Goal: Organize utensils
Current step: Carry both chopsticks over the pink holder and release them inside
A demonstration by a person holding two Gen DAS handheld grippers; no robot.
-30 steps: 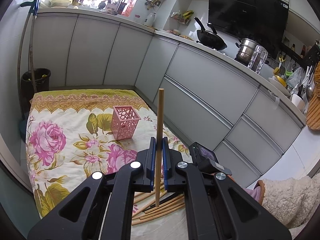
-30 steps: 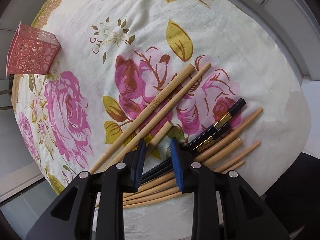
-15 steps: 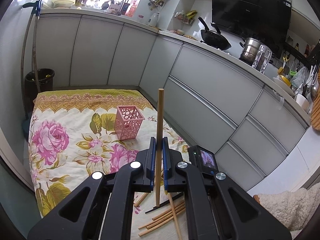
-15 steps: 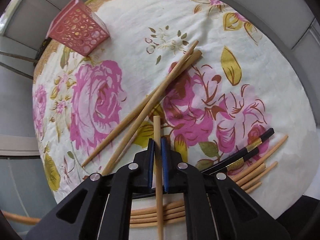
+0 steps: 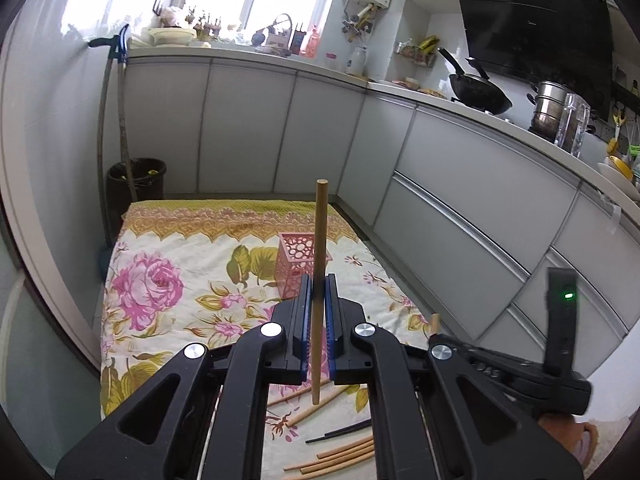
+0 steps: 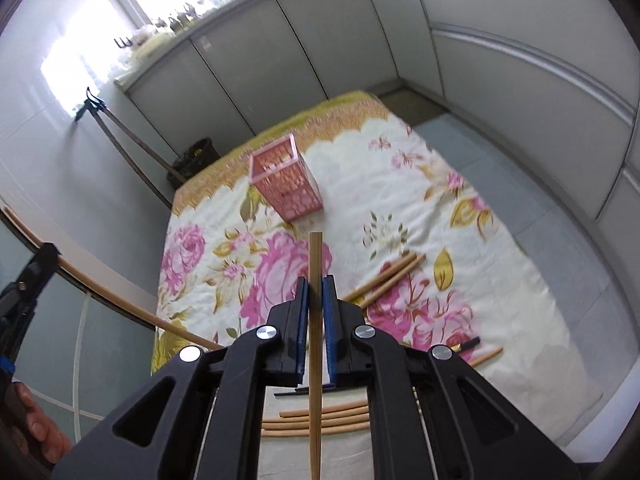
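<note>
My left gripper (image 5: 318, 286) is shut on a round wooden chopstick (image 5: 320, 236) that stands upright between its blue pads, above the floral cloth (image 5: 176, 264). Beyond it stands the pink perforated holder (image 5: 298, 258). My right gripper (image 6: 316, 288) is shut on a second wooden chopstick (image 6: 315, 264), lifted over the cloth and pointing toward the pink holder (image 6: 286, 182). Several wooden chopsticks (image 6: 320, 420) and a black pair (image 6: 466, 344) lie on the cloth below. Two thicker wooden sticks (image 6: 386, 278) lie to the right.
Grey kitchen cabinets (image 5: 460, 184) run along the back and right of the cloth. A dark bin (image 5: 136, 180) and mop handles (image 5: 116, 128) stand at the far left corner. The other gripper's body (image 5: 560, 344) shows at right. A person's hand (image 6: 36, 428) is at lower left.
My right gripper closed on a wooden chopstick from the pile and lifted it high, tilting up toward the pink holder. My left gripper shifted slightly, still holding its chopstick upright.
</note>
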